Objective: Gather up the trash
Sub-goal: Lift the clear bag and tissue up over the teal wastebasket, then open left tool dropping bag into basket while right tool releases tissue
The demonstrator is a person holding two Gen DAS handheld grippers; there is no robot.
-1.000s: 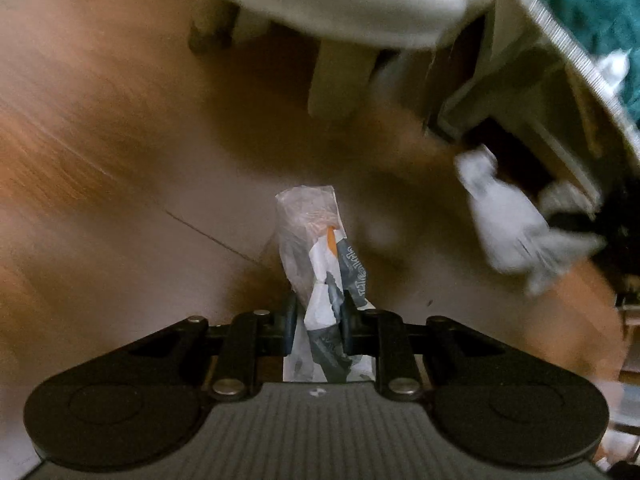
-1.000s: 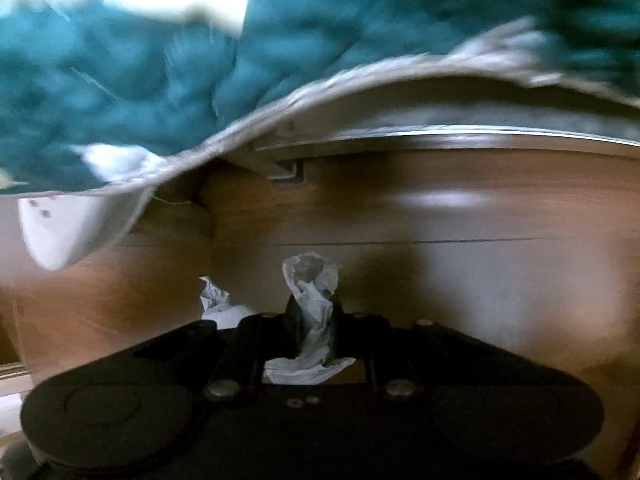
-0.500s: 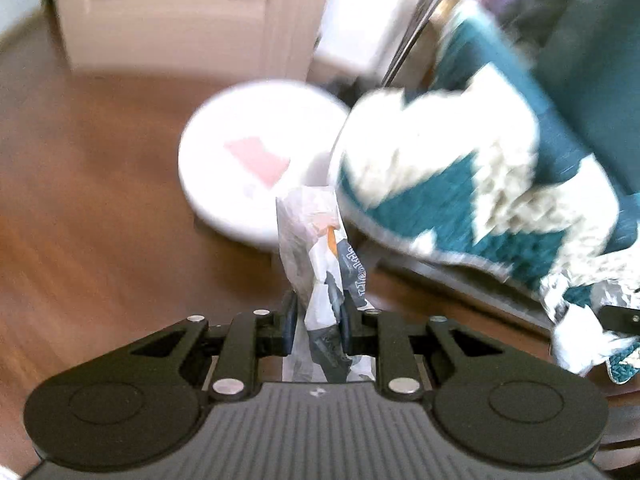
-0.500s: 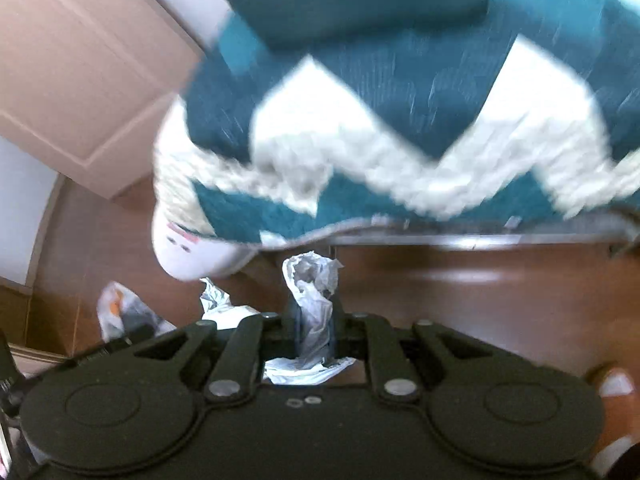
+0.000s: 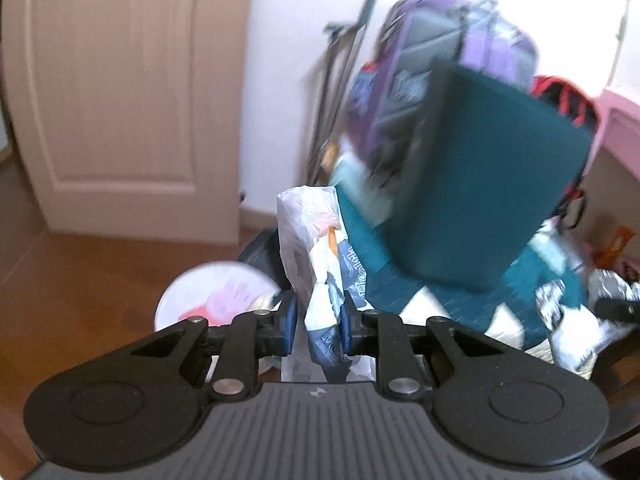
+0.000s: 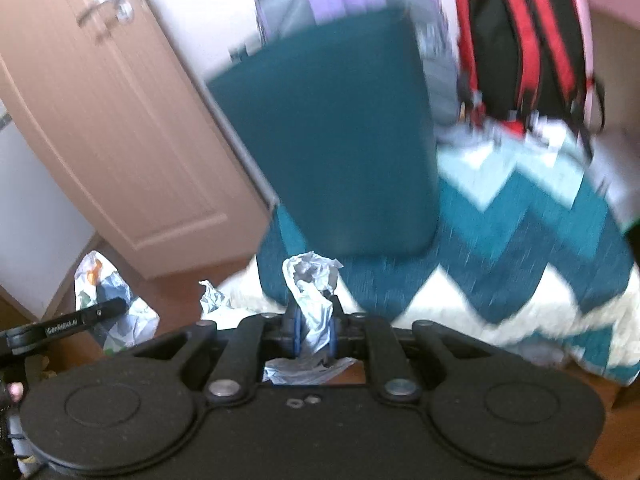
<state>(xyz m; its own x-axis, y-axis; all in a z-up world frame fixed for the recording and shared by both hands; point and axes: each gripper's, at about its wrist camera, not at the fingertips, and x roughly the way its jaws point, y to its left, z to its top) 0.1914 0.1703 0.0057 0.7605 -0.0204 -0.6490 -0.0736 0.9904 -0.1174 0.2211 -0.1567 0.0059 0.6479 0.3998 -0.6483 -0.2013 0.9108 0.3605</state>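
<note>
Left wrist view: left gripper (image 5: 316,326) clenched on crumpled white plastic wrapper with orange and dark blue print (image 5: 316,256), wrapper sticking up between blue pads (image 5: 289,326). Behind: round white lid-like object (image 5: 212,296) on brown wood floor (image 5: 80,272), beige panelled door (image 5: 120,100), teal cushion (image 5: 488,176), purple backpack (image 5: 460,40). Right wrist view: right gripper (image 6: 314,332) clamped on crumpled grey-white plastic scrap (image 6: 312,292), held upright. Beyond: teal-and-white zigzag blanket (image 6: 500,264), red-and-black backpack (image 6: 520,40). Far left: other gripper with printed wrapper.
</note>
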